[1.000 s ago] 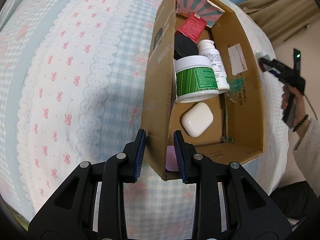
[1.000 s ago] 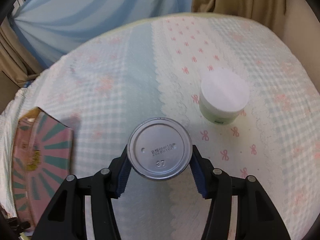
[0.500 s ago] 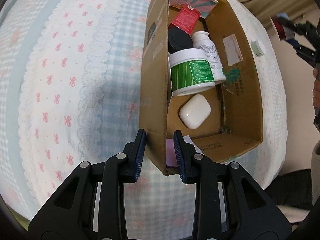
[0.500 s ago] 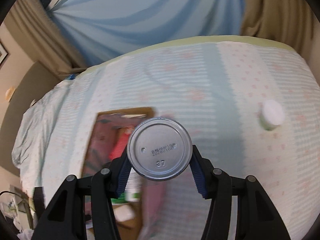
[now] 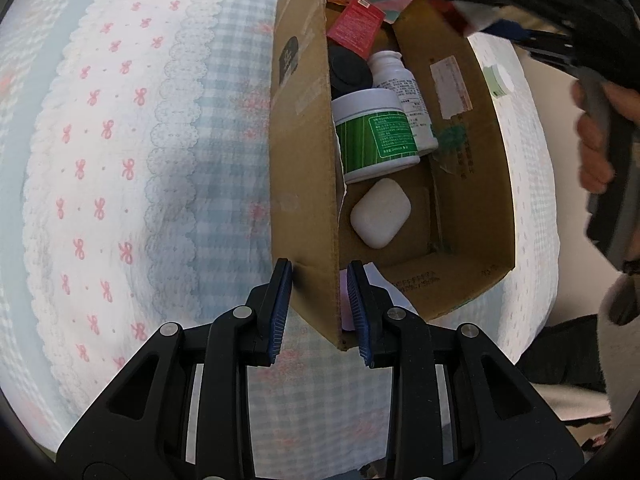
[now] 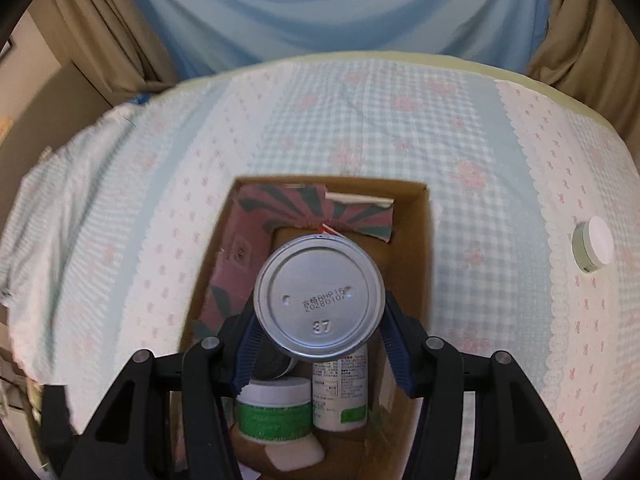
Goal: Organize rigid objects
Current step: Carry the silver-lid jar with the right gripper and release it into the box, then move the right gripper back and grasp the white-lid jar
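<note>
My right gripper (image 6: 320, 340) is shut on a metal can (image 6: 319, 297), its silver stamped end facing the camera, held above the open cardboard box (image 6: 425, 248). In the left wrist view the box (image 5: 304, 160) lies on the bed; my left gripper (image 5: 320, 312) straddles its near corner wall with the pads on either side, a small gap showing. The box holds a green-labelled jar (image 5: 372, 136), a white bottle (image 5: 404, 92), a white case (image 5: 381, 213), a black lid (image 5: 350, 74) and a red packet (image 5: 354, 28). The right gripper (image 5: 472, 12) enters at top right.
A white-lidded jar (image 6: 594, 245) stands on the bedspread right of the box; it also shows in the left wrist view (image 5: 498, 80). The bed (image 5: 120, 160) has a checked, bow-patterned cover. Blue and beige curtains (image 6: 320, 8) hang behind it.
My right gripper has carried the can from beside the white-lidded jar leftwards to above the box. The left gripper has stayed at the box's corner.
</note>
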`<state>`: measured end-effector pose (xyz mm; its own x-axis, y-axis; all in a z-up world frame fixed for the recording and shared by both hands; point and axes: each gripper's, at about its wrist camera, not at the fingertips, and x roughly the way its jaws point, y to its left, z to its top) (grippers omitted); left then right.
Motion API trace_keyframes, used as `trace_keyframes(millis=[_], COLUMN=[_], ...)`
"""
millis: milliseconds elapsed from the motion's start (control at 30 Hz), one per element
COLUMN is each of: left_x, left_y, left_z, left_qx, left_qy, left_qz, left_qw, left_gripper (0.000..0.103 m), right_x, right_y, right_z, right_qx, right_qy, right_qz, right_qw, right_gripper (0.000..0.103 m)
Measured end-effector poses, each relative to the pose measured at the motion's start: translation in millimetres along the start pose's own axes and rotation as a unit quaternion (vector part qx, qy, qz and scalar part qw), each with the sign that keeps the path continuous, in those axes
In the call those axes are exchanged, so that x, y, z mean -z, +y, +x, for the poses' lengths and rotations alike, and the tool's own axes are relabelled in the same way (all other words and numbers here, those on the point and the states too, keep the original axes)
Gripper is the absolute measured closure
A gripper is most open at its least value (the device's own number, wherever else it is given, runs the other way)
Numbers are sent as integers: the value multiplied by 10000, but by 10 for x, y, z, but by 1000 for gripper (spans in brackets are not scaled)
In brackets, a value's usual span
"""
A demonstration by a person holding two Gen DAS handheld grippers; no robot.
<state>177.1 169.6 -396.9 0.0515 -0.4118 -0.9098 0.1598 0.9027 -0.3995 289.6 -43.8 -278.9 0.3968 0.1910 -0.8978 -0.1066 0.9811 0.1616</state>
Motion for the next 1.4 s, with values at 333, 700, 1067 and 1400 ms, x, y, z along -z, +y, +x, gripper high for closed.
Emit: trace_keyframes(millis=[333, 700, 1067, 1400], left_x=[-28, -68, -87, -87], left_y=[18, 48, 22, -38], left_z=[41, 50, 49, 43], left_qx=[49, 63, -1, -129], left_qy=[51, 111, 103, 62], left_qz=[79, 127, 110, 73], left_qw=[9999, 9998, 9999, 9999], left_gripper=[77, 77, 77, 77], right_x=[35, -4, -25, 1], right_y=[3, 28, 112, -2], right_z=[456, 400, 260, -19], right_qx=[819, 360, 514, 620], right_qy=[274, 102, -61, -120], right_qz=[72, 230, -81, -184], right_qw=[9962, 9990, 9986, 9978], right_gripper=[52, 0, 0, 0])
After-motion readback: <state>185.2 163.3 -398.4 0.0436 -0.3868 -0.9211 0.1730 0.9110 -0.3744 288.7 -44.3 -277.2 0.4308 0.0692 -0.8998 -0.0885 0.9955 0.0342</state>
